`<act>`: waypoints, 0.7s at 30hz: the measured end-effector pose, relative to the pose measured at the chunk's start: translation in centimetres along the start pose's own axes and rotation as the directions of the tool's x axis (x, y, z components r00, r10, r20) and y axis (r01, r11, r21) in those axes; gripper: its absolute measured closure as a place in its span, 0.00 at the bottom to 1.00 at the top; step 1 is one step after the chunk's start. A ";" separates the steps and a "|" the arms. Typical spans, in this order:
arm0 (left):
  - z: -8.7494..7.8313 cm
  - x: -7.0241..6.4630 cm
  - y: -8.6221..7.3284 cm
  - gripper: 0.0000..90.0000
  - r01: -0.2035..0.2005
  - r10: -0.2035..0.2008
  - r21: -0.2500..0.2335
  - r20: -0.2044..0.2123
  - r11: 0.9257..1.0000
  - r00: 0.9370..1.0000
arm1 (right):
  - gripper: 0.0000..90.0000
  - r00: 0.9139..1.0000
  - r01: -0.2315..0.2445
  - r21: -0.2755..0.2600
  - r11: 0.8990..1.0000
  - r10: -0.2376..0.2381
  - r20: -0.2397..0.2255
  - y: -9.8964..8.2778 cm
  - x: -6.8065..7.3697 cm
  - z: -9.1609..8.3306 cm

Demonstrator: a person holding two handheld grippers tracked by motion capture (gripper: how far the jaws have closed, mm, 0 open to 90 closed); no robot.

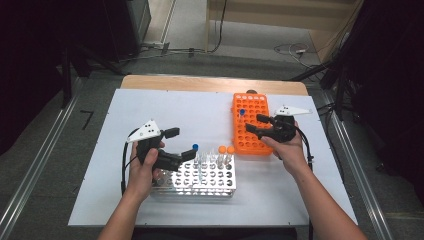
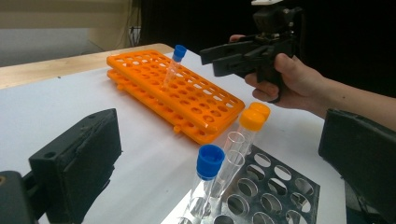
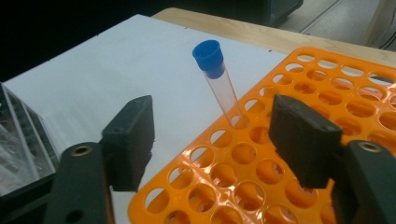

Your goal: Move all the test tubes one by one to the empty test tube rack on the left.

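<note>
Two racks, four capped tubes, two hand-held grippers.
One blue-capped tube (image 3: 219, 79) stood tilted in the orange rack (image 1: 248, 125) at two o'clock on the tabletop (image 1: 150, 100); one blue-capped and two orange-capped tubes (image 1: 225, 150) stood in the metal rack (image 1: 200, 182) at six. The left hand-held gripper (image 1: 179, 142) and the right hand-held gripper (image 1: 255, 125) gaped empty.

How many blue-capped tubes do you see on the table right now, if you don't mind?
2. One blue-capped tube stands tilted in the orange rack. The other stands in the metal rack, beside the orange-capped tubes. None seems hidden.

A blue-capped tube (image 3: 222, 86) stands tilted in a hole at the orange rack's (image 3: 299, 154) edge, beyond the right gripper's (image 3: 215, 140) parted, empty jaws.
</note>
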State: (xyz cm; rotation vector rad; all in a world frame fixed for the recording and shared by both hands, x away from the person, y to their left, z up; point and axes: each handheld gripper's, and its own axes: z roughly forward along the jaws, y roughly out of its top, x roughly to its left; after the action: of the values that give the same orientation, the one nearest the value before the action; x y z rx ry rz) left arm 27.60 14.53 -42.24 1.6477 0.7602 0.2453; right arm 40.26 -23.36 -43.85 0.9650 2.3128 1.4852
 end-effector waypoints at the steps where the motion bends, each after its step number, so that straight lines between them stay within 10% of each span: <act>1: 0.0 0.0 0.0 0.00 0.000 0.000 -0.001 -0.002 1.000 1.000 | 0.38 1.000 0.006 0.005 1.000 -0.006 -0.002 0.1 -0.1 0.3; 21: 0.1 -0.2 -0.1 0.00 0.001 -0.001 0.006 -0.003 1.000 1.000 | 0.71 0.996 -0.006 0.163 0.987 -0.008 0.086 1.1 -0.6 5.5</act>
State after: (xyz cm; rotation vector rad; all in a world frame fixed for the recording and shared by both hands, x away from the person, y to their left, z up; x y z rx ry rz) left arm 27.47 14.36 -42.28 1.6528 0.7649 0.2456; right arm 43.95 -19.44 -45.50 1.0473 2.4012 1.2423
